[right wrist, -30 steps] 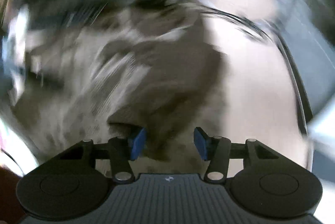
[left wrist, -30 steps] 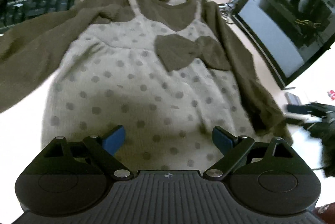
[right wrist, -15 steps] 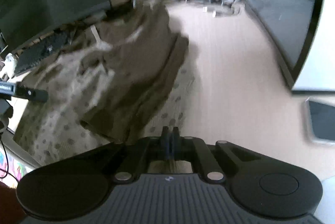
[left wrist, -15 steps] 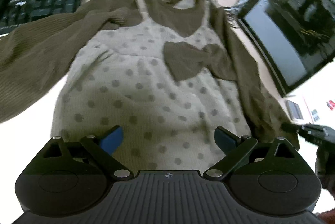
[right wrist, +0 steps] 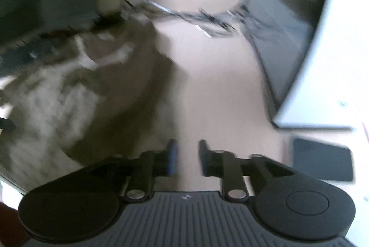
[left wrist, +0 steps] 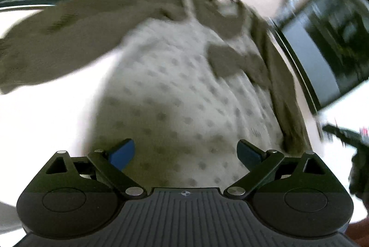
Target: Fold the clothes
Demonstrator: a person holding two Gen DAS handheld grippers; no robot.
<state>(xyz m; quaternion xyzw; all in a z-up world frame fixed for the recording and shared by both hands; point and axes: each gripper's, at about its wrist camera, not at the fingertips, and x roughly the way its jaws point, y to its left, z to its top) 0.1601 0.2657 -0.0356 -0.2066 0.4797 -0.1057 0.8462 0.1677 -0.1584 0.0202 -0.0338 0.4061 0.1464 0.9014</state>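
Dress [left wrist: 184, 97] lay flat on counter [right wrist: 219, 85], one sleeve folded inward along its side. Your left gripper [left wrist: 185, 153] hovered over hem, fingers spread, empty, ready to pinch. Right gripper [right wrist: 186, 158] sat beside dress, fingers parted, empty.

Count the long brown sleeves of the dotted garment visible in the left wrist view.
2. One brown knit sleeve stretches out to the left across the white surface; the other brown sleeve lies along the garment's right edge, beside the dark monitor. Blur could hide folds.
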